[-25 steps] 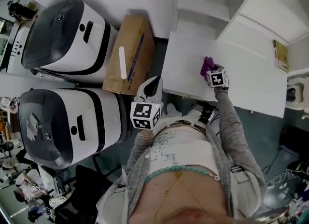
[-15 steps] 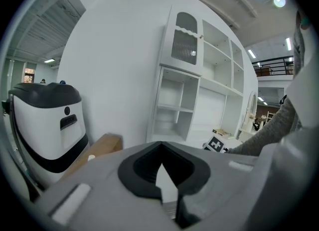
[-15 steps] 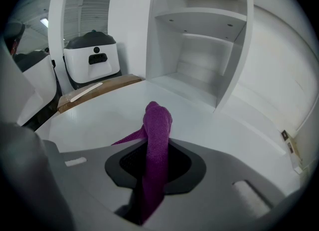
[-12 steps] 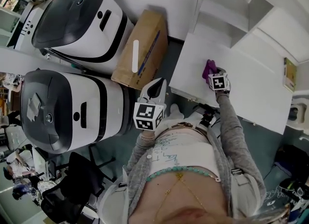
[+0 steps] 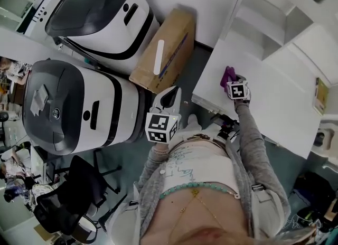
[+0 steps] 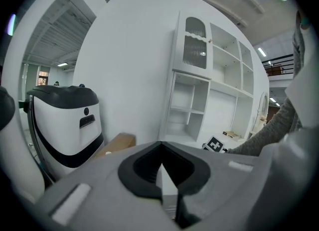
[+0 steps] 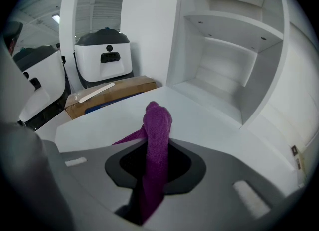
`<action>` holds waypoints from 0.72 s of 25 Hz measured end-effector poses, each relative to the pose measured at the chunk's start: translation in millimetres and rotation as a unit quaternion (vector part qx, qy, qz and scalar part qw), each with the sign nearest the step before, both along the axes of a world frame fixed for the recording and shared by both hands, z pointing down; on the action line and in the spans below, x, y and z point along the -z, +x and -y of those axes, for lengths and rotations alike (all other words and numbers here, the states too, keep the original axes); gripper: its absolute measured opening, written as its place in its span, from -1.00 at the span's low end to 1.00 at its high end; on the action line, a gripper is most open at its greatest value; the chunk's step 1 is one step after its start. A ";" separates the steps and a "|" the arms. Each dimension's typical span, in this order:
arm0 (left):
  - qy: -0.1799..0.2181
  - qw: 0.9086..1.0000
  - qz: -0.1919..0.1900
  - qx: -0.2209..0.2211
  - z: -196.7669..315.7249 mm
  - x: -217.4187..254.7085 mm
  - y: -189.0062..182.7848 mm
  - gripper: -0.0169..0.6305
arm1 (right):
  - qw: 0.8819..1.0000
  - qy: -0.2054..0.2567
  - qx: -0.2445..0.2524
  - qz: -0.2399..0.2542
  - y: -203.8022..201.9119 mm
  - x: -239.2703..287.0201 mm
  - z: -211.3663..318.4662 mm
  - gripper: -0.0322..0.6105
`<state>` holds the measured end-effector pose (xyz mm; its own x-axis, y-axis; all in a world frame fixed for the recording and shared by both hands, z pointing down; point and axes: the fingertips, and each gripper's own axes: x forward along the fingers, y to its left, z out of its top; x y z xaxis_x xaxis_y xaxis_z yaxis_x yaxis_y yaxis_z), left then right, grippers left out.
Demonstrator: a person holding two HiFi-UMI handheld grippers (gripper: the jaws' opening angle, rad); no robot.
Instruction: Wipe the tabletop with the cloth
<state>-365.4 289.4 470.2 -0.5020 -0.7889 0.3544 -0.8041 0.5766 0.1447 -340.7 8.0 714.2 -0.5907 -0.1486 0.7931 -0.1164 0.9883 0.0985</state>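
The purple cloth (image 7: 156, 140) is pinched upright between the jaws of my right gripper (image 7: 155, 173), which is shut on it. In the head view the right gripper (image 5: 233, 82) rests on the white tabletop (image 5: 274, 101) near its left edge, with the cloth (image 5: 227, 75) bunched just beyond the marker cube. My left gripper (image 5: 167, 100) is held off the table, close to the body and above the floor, jaws shut with nothing between them. From the left gripper view its jaws (image 6: 167, 190) point toward the white shelving.
A cardboard box (image 5: 163, 51) lies on the floor left of the table, beside two large white and black machines (image 5: 74, 106). White open shelving (image 7: 224, 51) rises behind the tabletop. A small book (image 5: 320, 95) lies at the table's far right.
The head camera has swung, so the scene sits differently in the frame. My right gripper with the cloth stays near the table's left edge; the left gripper barely moved.
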 end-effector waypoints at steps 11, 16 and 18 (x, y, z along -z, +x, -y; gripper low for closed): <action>-0.001 0.999 -0.004 0.049 -36.5 1.3 -1.9 -0.95 | 0.999 0.005 0.047 0.001 -30.8 1.5 -38.8 -0.63; -0.001 0.998 -0.005 0.070 -51.4 0.5 -1.0 -0.95 | 0.997 0.005 0.073 0.003 -45.5 3.0 -58.6 -0.63; -0.001 0.997 -0.005 0.079 -58.6 0.2 -1.9 -0.95 | 0.997 0.005 0.082 0.003 -50.9 3.2 -66.8 -0.63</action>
<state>-367.3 348.0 470.0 -0.6161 -0.7001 0.3610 -0.7024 0.6957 0.1504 -391.6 74.7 711.0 -0.6129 -0.0583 0.7880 0.0454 0.9930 0.1088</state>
